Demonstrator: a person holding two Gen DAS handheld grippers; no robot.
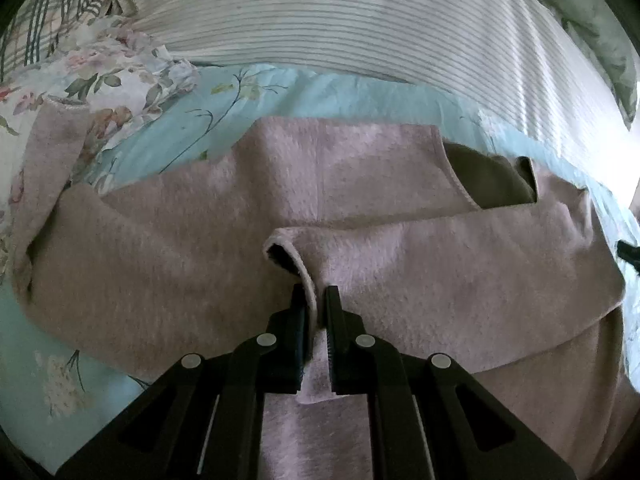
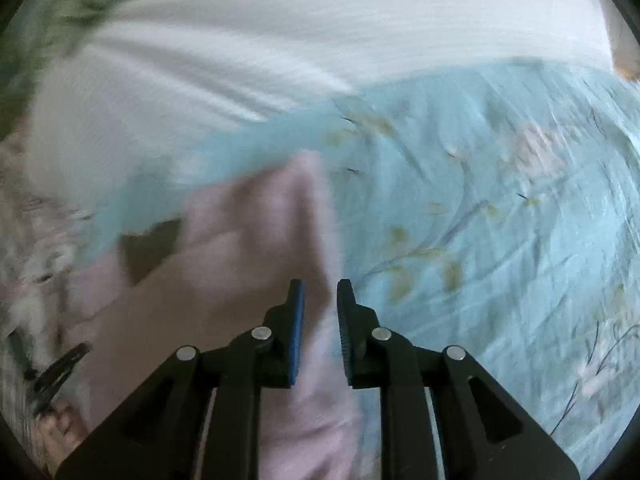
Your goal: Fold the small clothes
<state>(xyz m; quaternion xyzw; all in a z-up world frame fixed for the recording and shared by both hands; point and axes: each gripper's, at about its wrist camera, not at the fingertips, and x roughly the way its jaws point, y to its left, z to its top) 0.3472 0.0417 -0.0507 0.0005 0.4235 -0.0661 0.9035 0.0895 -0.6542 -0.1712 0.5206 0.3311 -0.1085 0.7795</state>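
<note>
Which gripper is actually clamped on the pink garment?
The left gripper: its fingers pinch a fold of the pink garment. The right gripper shows a gap.

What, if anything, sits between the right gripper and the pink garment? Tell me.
Nothing visible does. The right gripper hangs directly over the edge of the pink garment, its jaws slightly apart with pink cloth showing in the gap. The picture is blurred, so whether the pads touch the cloth cannot be told.

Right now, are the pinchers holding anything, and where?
The left gripper pinches the pink garment by its sleeve cuff. The right gripper stands open over its edge, gripping nothing.
</note>
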